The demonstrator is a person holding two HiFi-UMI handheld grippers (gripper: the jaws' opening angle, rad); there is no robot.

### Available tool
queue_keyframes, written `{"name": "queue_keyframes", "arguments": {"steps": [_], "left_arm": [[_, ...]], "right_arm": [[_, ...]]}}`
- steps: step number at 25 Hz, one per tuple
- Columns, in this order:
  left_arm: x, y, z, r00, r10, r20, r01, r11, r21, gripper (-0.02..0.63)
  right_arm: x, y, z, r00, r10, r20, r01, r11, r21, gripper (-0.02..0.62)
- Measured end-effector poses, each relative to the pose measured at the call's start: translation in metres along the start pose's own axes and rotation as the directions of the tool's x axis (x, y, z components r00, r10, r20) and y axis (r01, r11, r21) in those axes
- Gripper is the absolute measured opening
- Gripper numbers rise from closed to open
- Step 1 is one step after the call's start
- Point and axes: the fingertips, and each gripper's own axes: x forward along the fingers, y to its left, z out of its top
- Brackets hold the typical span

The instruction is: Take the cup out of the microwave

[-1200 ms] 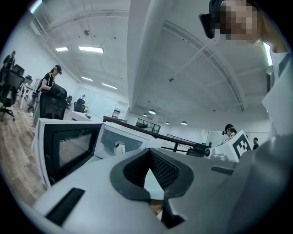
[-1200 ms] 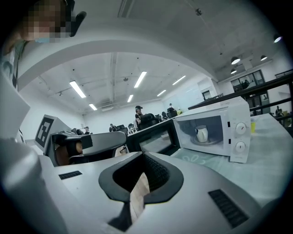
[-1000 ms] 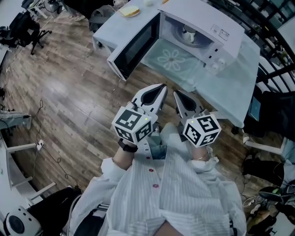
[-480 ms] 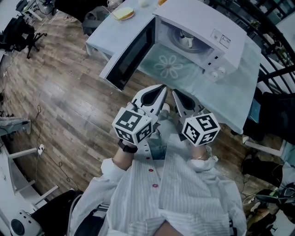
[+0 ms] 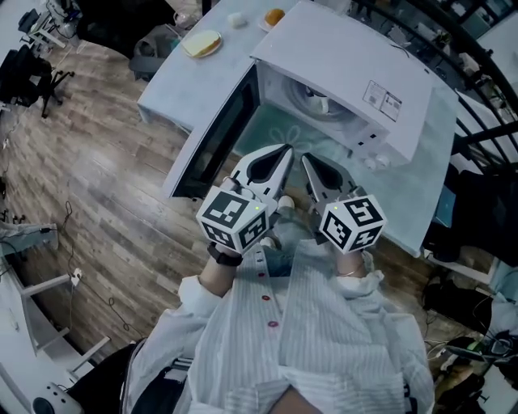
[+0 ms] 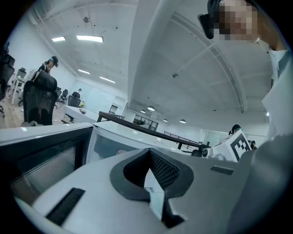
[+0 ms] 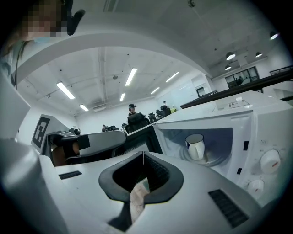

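Wood-plank flooring [image 5: 97, 186] filled the left half of the head view, with a black office chair [image 5: 28, 65] at 10 o'clock. From 11 o'clock round to 3 o'clock ran a worktop [image 5: 174, 93] draped in pale blue cloth. On it stood a white box-shaped microwave oven [image 5: 348, 69]. Its dark-windowed door [image 5: 212, 144] was swung wide open toward 8 o'clock.

At the worktop's far edge, near 11 o'clock, lay a pale yellow sandwich-like item [image 5: 202, 42]. A small round orange object [image 5: 275, 16] lay at 12 o'clock.

The left tool [image 5: 283, 152] and the right tool [image 5: 308, 160] were held side by side at the centre of the view. Both were aimed toward 12 o'clock at the oven's open mouth. Each carried a cube with square markers, the left cube [image 5: 235, 220] at 7 o'clock of its jaws and the right cube [image 5: 350, 222] at 5 o'clock of its own. A white striped shirt [image 5: 324, 340] occupied 6 o'clock.

In the left gripper view the left tool's jaws met at their tips with nothing between them. The right gripper view showed the right tool's jaws likewise closed and empty. There the white handled cup [image 7: 196, 146] stood upright on the round turntable [image 7: 215, 160] inside the oven cavity. It lay at 2 o'clock of the jaws and apart from both tools.
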Motion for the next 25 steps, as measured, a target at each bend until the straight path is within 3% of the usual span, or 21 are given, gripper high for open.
{"name": "queue_keyframes", "arguments": {"steps": [10,18,25], "left_arm": [[0.062,0.022,0.025,1.0,-0.003,0.01,0.003,1.0,0.01,0.009],[0.084,0.034,0.03,1.0,0.004,0.009,-0.004,1.0,0.007,0.009],[0.098,0.038,0.029,0.999,-0.042,-0.025,0.042,0.999,0.009,0.009]], "right_arm": [[0.029,-0.048,0.042,1.0,0.004,0.011,-0.004,1.0,-0.017,0.035],[0.037,-0.067,0.049,1.0,-0.004,0.008,0.004,1.0,-0.007,0.035],[0.045,-0.077,0.053,0.999,-0.043,0.016,0.043,0.999,0.023,0.035]]}}
